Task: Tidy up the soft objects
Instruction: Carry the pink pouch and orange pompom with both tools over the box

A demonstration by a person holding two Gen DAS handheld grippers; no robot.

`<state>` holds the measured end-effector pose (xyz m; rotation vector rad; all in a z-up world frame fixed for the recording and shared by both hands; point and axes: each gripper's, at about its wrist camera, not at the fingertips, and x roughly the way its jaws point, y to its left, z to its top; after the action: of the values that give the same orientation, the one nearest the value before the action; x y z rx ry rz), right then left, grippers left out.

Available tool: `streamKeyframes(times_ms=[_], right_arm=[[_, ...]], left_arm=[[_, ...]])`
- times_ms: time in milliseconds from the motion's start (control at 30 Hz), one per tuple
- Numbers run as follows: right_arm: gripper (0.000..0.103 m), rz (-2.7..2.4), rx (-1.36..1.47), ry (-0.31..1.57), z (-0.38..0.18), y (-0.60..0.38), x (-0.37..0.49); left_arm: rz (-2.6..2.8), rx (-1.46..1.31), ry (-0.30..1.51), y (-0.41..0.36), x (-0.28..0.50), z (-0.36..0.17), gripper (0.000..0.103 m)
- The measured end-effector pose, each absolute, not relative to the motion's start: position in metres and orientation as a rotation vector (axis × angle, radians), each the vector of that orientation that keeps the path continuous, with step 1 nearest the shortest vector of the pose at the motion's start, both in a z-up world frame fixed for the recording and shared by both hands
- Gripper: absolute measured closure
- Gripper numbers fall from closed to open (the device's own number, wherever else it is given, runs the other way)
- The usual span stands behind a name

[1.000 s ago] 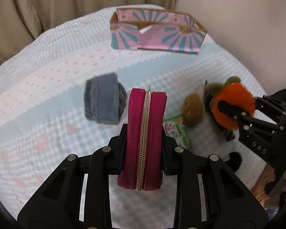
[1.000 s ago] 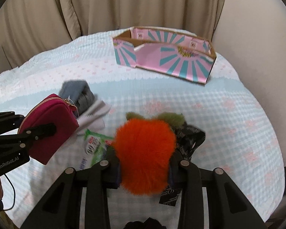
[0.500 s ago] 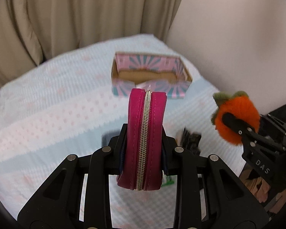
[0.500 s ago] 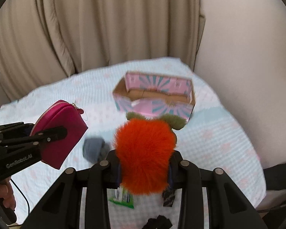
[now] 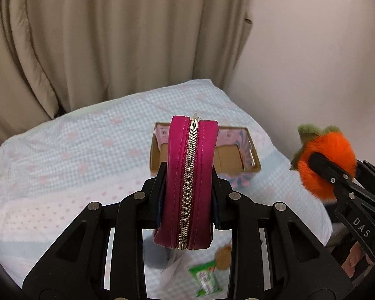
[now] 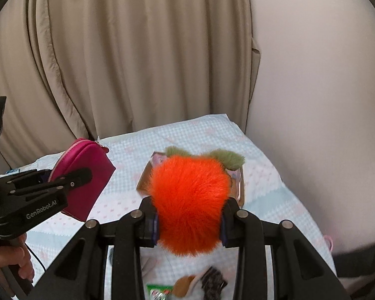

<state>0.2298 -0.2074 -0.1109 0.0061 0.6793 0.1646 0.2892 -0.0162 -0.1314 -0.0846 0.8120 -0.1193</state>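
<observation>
Left wrist view shows the magenta zip pouch [image 5: 190, 182] standing on edge between the jaws, its gold zipper running straight away from the camera, long axis in line with the fingers. Behind it the pink cardboard box [image 5: 248, 147] sits open-topped on the checked blue bedspread [image 5: 62, 155], near the bed's far right edge, with bare cloth to its left. The left gripper [image 5: 188, 195] is closed snugly on the pouch's flat sides, held above the bed. The right gripper [image 6: 188, 222] is clamped on the orange fuzzy plush [image 6: 190, 200], green leaves pointing forward toward the box. Below lie a green wrapper [image 5: 206, 278], a brown pompom [image 5: 223, 256] and a blurred grey bundle [image 5: 153, 253].
</observation>
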Motion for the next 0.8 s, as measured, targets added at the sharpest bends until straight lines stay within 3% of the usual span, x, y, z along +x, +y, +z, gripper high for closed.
streamKeyframes(times_ms=[300,800], right_arm=[[0.071,0.252,-0.021,0.745,-0.135,-0.228,0.326],[0.071,0.313,0.004,0.984,-0.249,-0.239,0.463]], left_arm=[[-0.043,-0.158,0.911,-0.039,0.381,-0.170,0.078],[-0.014,-0.126,1.140,-0.050,0.520,-0.291,0.078]])
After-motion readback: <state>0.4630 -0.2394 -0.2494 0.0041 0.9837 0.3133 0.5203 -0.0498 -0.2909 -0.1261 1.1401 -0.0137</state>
